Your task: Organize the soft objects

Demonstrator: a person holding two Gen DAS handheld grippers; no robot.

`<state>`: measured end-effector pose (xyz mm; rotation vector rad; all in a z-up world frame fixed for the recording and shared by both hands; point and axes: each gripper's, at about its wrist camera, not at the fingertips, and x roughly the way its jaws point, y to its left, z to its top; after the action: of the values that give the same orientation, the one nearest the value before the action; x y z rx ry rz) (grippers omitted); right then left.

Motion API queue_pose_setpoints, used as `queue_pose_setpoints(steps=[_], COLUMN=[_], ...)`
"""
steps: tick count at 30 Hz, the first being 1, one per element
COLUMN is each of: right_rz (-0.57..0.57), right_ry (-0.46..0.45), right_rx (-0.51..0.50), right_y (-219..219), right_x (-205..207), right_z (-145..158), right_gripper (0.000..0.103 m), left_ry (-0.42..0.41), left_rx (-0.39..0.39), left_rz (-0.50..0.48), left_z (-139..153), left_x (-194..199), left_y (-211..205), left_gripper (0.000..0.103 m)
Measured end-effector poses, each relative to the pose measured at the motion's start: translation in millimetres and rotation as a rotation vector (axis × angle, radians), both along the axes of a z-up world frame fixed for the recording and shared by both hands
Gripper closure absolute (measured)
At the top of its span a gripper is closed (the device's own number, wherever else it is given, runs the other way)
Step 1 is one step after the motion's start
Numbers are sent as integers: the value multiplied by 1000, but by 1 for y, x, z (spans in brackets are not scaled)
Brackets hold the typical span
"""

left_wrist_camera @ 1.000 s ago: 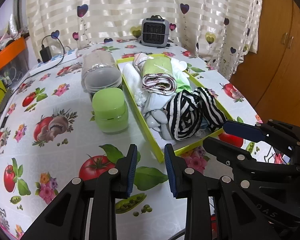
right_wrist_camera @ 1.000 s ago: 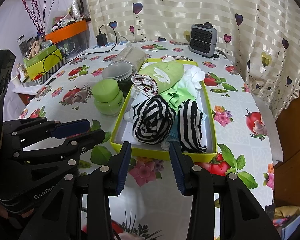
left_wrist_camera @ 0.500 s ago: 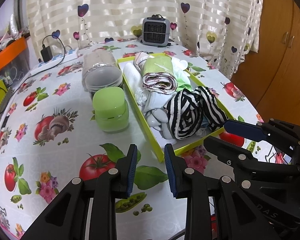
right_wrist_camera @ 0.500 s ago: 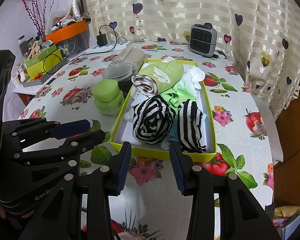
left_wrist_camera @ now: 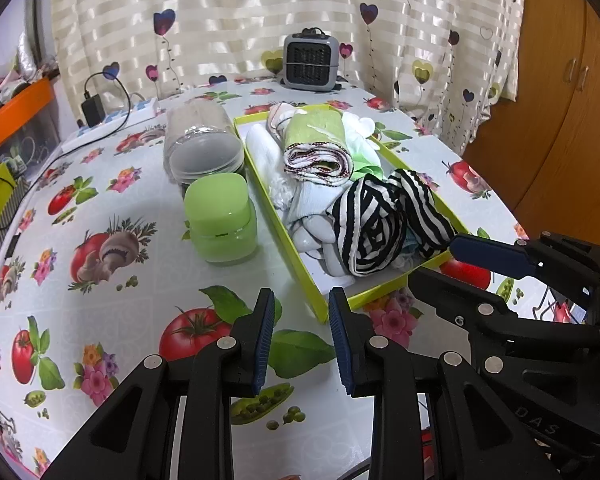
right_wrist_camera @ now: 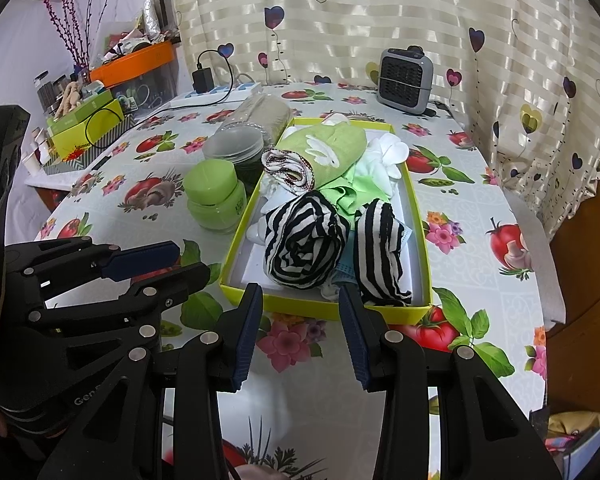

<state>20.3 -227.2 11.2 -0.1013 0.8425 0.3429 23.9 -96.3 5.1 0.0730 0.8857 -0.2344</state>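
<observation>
While neither the left gripper (left_wrist_camera: pixel 301 336) nor the right gripper (right_wrist_camera: pixel 298 332) has shifted, both hang unclenched and empty at six o'clock of the yellow tray (right_wrist_camera: pixel 419 224), where the striped rolls (right_wrist_camera: pixel 304 248) lie, so sorting seems paused.

Green jar (left_wrist_camera: pixel 221 218), clear jar (left_wrist_camera: pixel 204 150), grey heater (left_wrist_camera: pixel 309 62)

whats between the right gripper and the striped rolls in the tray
Only the tray's near yellow-green wall separates the right gripper from the striped rolls, seen in the right wrist view.
</observation>
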Motion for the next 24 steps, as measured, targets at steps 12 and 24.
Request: queue_pose_setpoints(steps=[12, 24], right_rz=[1, 0], right_ry=[1, 1], right_rx=[0, -2], right_y=[0, 0], right_x=[1, 1], right_z=[0, 0], right_gripper=[62, 62], left_ry=[0, 2], left_rx=[2, 2], left_rz=[0, -2], left_z=[0, -1], left_x=[0, 1], left_y=[-1, 0], left_gripper=[76, 76])
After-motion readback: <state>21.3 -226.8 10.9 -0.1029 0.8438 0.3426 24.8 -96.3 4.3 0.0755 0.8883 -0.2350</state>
